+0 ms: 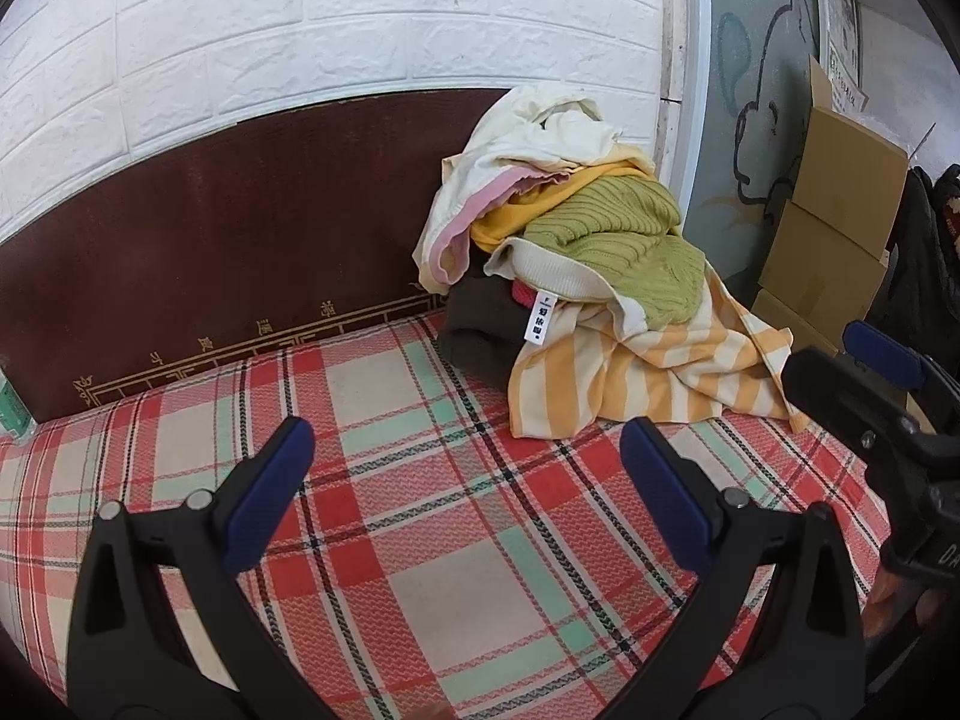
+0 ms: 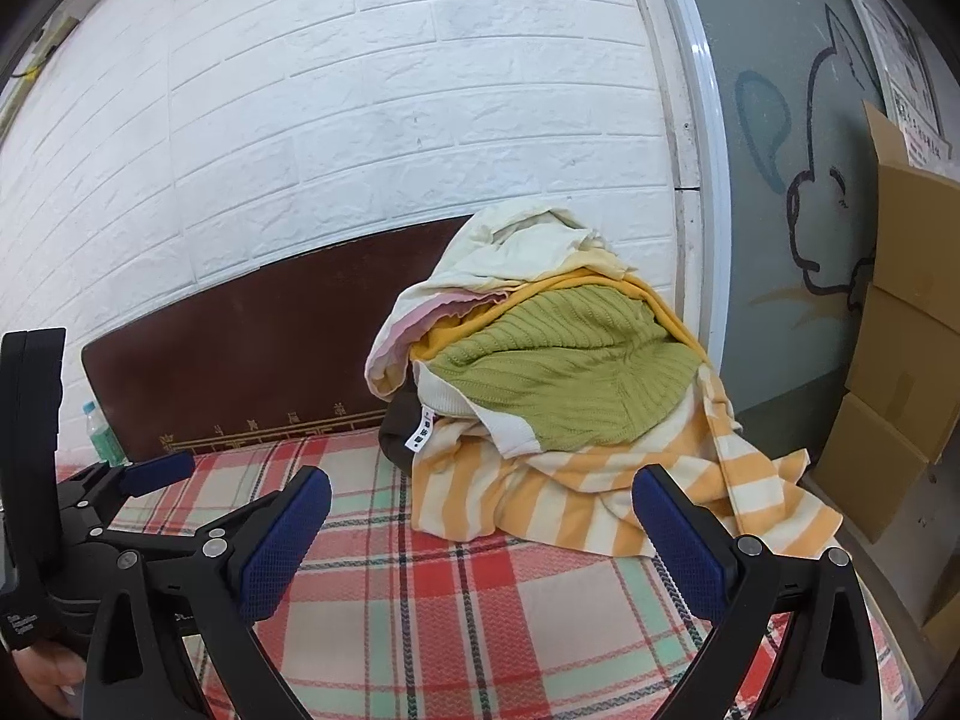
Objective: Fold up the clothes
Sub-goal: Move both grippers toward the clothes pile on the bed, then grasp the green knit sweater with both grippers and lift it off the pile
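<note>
Ahead, the pile of clothes (image 2: 558, 384) is heaped at the bed's (image 1: 420, 540) far right; both jaws are spread, empty, with the right gripper (image 2: 480, 534) nearer than the left gripper (image 1: 465, 480).

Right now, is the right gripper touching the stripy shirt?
Apart. The right wrist view shows the open right gripper short of the stripy shirt, plaid cover between them.

both wrist views look forward and slightly down over the plaid bed (image 1: 420, 540) toward the white brick wall (image 1: 300, 60). the left view sits a little farther left and back; the right view is nearer the clothes pile (image 2: 558, 372). both share the pile, headboard (image 2: 240, 360), boxes (image 1: 840, 210), and each catches the other tool at its edge.
</note>
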The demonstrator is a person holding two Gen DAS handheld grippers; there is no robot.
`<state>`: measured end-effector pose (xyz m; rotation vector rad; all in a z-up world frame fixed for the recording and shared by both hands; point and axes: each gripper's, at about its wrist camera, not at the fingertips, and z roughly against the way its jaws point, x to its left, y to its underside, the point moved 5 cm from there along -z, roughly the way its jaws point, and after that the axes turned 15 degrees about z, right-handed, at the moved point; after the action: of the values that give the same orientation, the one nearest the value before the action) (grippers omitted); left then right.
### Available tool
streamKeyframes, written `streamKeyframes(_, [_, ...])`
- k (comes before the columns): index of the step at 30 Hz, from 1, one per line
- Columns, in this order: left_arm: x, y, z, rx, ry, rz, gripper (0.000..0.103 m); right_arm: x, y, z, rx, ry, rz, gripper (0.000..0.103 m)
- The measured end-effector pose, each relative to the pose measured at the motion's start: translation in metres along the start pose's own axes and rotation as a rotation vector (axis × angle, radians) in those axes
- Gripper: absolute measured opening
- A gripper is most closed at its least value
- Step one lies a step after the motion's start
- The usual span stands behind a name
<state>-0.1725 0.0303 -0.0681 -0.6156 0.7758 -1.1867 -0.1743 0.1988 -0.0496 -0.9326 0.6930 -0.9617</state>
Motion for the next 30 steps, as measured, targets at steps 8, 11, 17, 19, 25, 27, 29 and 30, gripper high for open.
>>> streamKeyframes(8, [0.018, 0.002, -0.023, 0.044, -0.016, 0.039, 0.102, -0.026, -0.005, -0.061, 0.08, 0.016, -0.009, 0.1])
streamKeyframes(11, [0.019, -0.001, -0.026, 0.04, -0.018, 0.04, 0.102, -0.033, -0.004, -0.082, 0.114, 0.009, -0.026, 0.096])
streamKeyframes(17, [0.019, -0.004, -0.032, 0.033, -0.019, 0.035, 0.102, -0.022, -0.005, -0.086, 0.096, 0.016, 0.016, 0.096])
streamKeyframes(19, [0.018, -0.005, -0.033, 0.031, -0.018, 0.034, 0.102, -0.019, -0.006, -0.086, 0.087, 0.02, 0.032, 0.096])
streamKeyframes(25, [0.018, -0.007, -0.037, 0.031, -0.018, 0.031, 0.102, -0.005, -0.007, -0.109, 0.113, 0.036, 0.128, 0.096])
streamKeyframes(27, [0.02, -0.007, -0.039, 0.033, -0.021, 0.031, 0.102, 0.0, -0.005, -0.126, 0.139, 0.05, 0.175, 0.094])
streamKeyframes(29, [0.022, -0.007, -0.041, 0.033, -0.026, 0.028, 0.102, 0.002, -0.004, -0.145, 0.164, 0.051, 0.182, 0.07])
streamKeyframes(30, [0.024, -0.007, -0.042, 0.034, -0.029, 0.028, 0.102, 0.001, -0.004, -0.153, 0.172, 0.055, 0.174, 0.064])
